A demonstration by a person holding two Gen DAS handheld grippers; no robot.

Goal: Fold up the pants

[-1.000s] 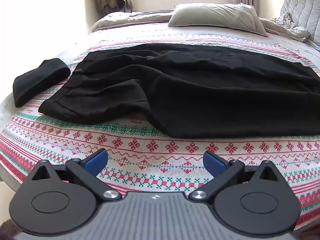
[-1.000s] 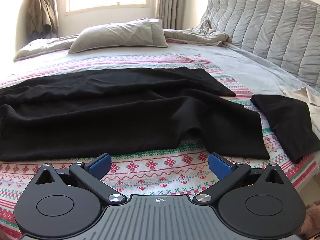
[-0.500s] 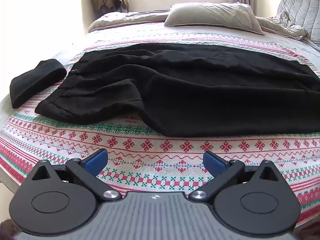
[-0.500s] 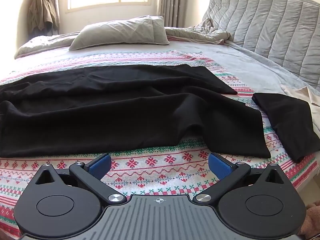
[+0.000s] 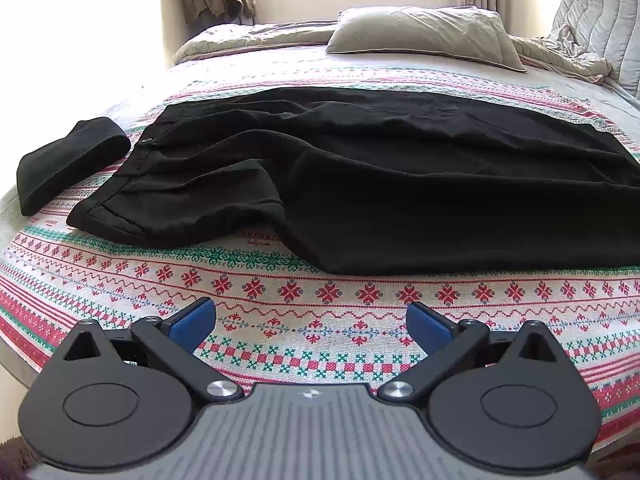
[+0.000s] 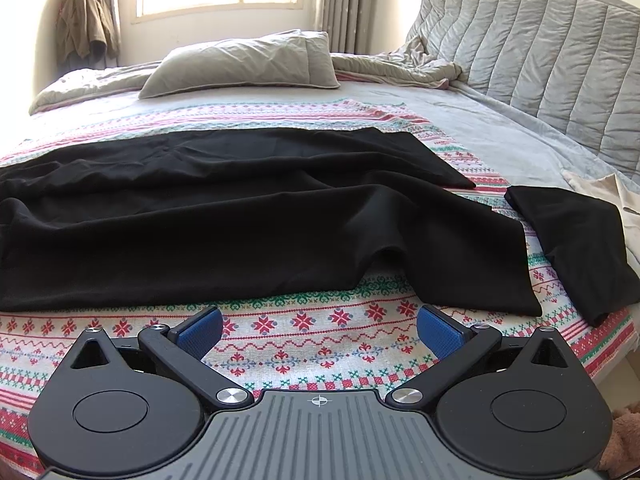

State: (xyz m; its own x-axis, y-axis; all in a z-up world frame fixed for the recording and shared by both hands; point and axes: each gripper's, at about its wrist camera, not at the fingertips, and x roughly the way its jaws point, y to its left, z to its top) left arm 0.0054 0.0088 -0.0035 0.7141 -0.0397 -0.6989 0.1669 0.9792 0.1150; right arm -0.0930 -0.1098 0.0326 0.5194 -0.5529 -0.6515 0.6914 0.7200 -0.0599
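Note:
Black pants [image 5: 380, 184] lie spread across a patterned blanket [image 5: 280, 304] on the bed, waistband at the left, legs running right. In the right wrist view the pants [image 6: 240, 232] show both leg ends, the near one rumpled with a raised fold. My left gripper [image 5: 311, 322] is open and empty, hovering over the blanket short of the pants' near edge. My right gripper [image 6: 319, 330] is open and empty, also just short of the near leg's edge.
A folded black garment [image 5: 68, 160] lies left of the waistband. Another folded black garment [image 6: 576, 240] lies right of the leg ends, near the bed's edge. A grey pillow [image 6: 240, 64], a rumpled duvet and a padded headboard [image 6: 540, 52] are beyond.
Both grippers have drawn back slightly from the pants, showing more blanket in front. The pants have not moved. Both stay open.

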